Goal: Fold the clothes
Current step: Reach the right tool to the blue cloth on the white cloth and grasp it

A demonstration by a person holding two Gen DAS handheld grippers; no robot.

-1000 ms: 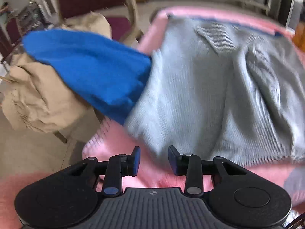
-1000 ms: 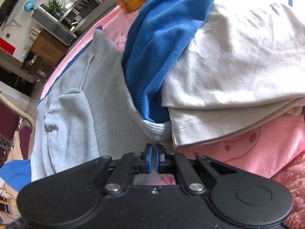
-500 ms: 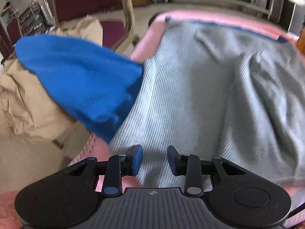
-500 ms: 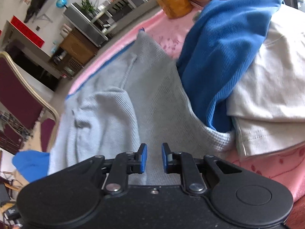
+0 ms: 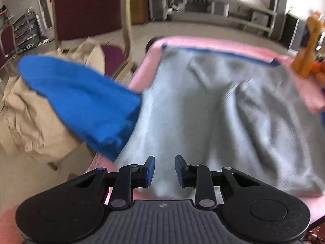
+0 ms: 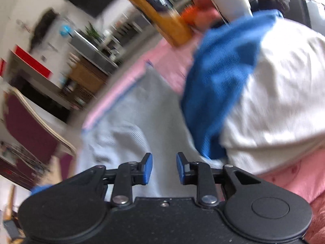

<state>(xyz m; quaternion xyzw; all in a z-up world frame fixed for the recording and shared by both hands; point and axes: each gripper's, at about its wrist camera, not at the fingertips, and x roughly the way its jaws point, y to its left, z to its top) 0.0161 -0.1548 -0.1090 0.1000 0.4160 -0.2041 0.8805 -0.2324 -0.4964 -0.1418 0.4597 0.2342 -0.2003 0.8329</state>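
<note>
Left wrist view: the left gripper sits low in the frame with its blue-padded fingers apart and nothing between them, poised over the near hem of a grey ribbed garment. The garment lies spread, with soft wrinkles, on a pink cloth that covers the counter; a blue trim edge runs along its far side. A blue sleeve of the garment hangs past the left edge of the counter, in front of a beige cloth heaped on a maroon chair. An orange bottle stands at the far right corner, blurred. Right wrist view: the right gripper likewise has its fingers parted and empty, held over the grey ribbed garment, which lies across the pink cloth. Just right of the fingers a blue garment lies partly under a white garment, both stacked beside and touching the grey one. Beyond them stand an orange bottle and some red and orange items, too blurred to identify. A maroon chair appears at the left edge.
</note>
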